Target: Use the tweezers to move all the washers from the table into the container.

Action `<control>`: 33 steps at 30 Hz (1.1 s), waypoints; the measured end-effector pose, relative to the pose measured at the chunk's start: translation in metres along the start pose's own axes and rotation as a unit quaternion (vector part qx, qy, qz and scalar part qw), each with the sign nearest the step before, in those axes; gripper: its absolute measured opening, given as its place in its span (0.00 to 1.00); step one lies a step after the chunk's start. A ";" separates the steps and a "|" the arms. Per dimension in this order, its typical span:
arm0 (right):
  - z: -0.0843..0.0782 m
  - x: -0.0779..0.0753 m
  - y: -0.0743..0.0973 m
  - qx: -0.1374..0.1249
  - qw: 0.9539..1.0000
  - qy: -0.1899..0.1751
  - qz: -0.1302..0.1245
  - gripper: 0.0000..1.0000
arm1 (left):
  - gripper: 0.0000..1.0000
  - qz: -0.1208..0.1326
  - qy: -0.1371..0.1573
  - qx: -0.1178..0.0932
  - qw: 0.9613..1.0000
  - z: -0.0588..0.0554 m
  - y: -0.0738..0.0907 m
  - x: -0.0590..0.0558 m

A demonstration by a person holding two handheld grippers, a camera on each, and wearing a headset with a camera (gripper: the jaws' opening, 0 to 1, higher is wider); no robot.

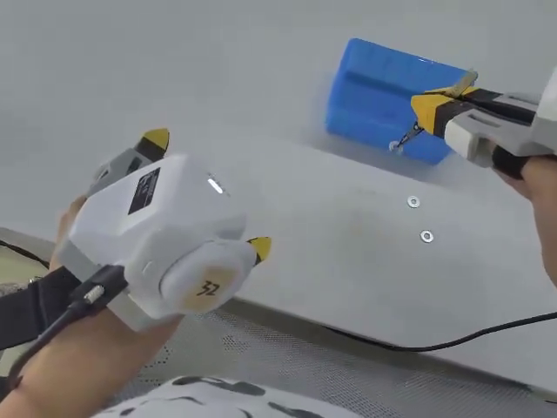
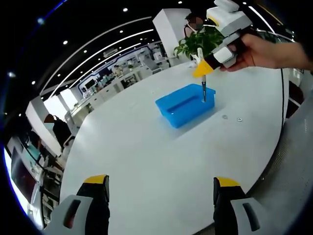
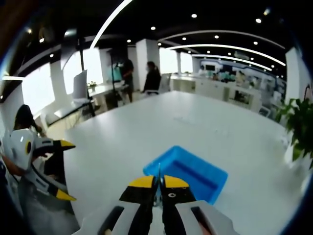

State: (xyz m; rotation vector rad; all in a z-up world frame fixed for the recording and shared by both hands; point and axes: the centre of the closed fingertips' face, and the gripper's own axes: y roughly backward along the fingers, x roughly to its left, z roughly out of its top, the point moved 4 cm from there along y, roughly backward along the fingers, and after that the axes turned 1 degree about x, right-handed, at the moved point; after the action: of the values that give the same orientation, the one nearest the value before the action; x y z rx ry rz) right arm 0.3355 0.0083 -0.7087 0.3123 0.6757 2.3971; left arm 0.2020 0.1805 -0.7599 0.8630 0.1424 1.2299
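Two small flat silver metal washers lie close together on the white counter, at the right of the head view, just below the blue rectangular plastic container and apart from it. Thin metal tweezers point down over the container's near edge; whether their tips carry anything is too small to tell. The right tongs, yellow-tipped with a white body, are clenched on the tweezers at the upper right of the frame; in the right gripper view the two jaws of the tongs meet around the tweezers above the container. The left tongs hang at lower left, well apart from the washers, released and grasping nothing; their own view shows the jaws wide apart above bare counter. A black cable runs along the counter's near edge at lower right.
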 end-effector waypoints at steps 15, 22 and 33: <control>0.021 -0.016 -0.002 -0.025 0.999 0.014 -0.014 0.02 | 0.90 0.001 0.003 0.003 1.000 -0.001 -0.001 0.001; 0.029 -0.023 -0.010 -0.034 0.999 0.019 -0.020 0.02 | 0.90 0.001 0.003 0.005 1.000 -0.002 -0.001 0.001; 0.018 -0.037 -0.036 -0.023 0.999 0.026 -0.034 0.02 | 0.90 0.000 0.002 0.006 1.000 -0.002 -0.001 0.001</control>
State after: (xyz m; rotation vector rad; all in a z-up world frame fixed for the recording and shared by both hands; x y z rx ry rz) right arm 0.3890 0.0169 -0.7151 0.2045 0.6443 2.3589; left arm 0.2020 0.1825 -0.7619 0.8705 0.1535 1.2320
